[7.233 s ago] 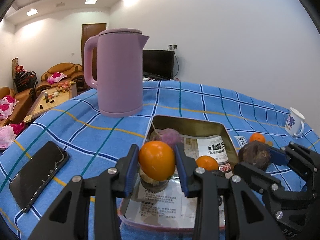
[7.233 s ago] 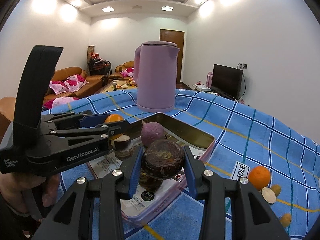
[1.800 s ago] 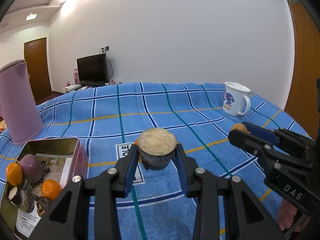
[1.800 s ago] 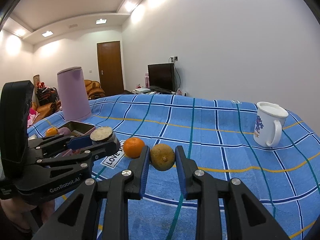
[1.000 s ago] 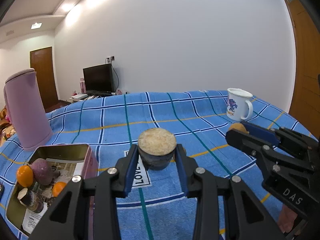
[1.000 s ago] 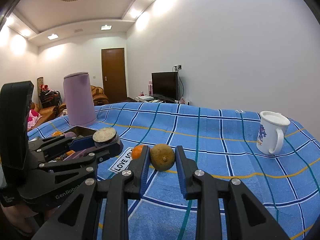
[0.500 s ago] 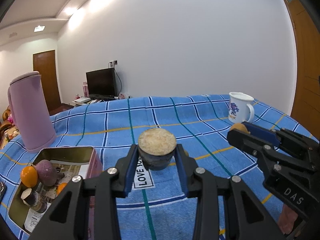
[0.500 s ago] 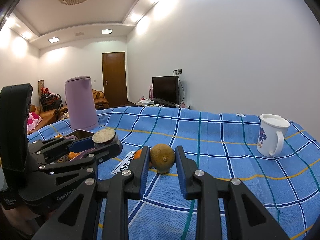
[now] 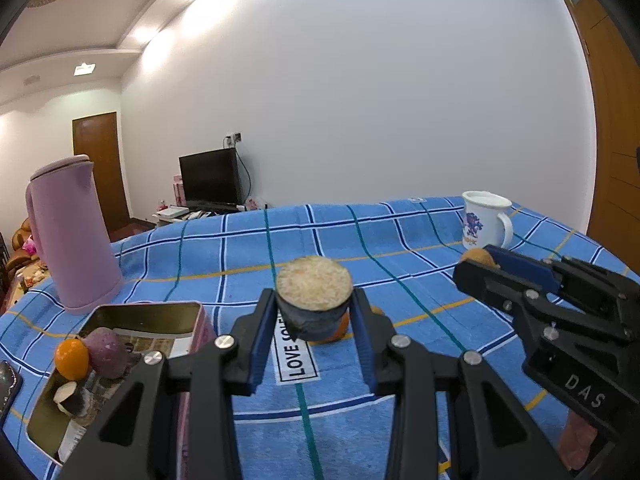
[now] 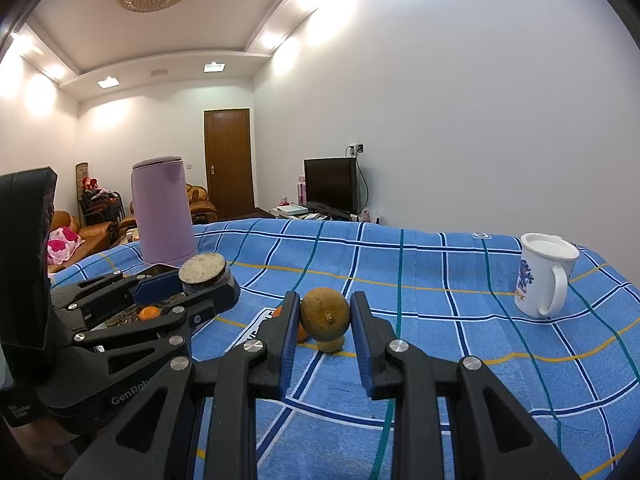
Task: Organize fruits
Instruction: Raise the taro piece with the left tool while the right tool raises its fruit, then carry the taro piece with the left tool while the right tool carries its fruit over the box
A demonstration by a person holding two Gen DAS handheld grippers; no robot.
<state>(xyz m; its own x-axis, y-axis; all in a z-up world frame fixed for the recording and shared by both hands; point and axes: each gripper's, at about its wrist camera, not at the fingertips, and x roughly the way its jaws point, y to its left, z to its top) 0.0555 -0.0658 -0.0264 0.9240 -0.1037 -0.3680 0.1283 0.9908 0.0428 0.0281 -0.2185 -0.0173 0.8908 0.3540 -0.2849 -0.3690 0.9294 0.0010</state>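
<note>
My left gripper [image 9: 314,312] is shut on a cut purple yam piece [image 9: 314,298] with a pale cut face, held above the blue checked cloth. My right gripper [image 10: 325,316] is shut on a brownish round fruit [image 10: 325,313], also held above the cloth. An orange [image 9: 341,327] lies on the cloth behind the yam piece, mostly hidden. It peeks out in the right wrist view [image 10: 301,333], beside a small brown piece [image 10: 331,345]. The metal tin [image 9: 148,312] at the lower left holds an orange [image 9: 71,359], a purple yam [image 9: 106,351] and cut pieces.
A pink kettle [image 9: 72,236] stands behind the tin. A white mug [image 10: 544,276] stands at the far right of the table. A "LOVE" label [image 9: 296,354] lies on the cloth. A phone edge [image 9: 8,390] shows at the far left.
Both grippers have risen and tilted slightly, each holding its item; the tin has slid closer to the centre of the left wrist view. The grips are unchanged.
</note>
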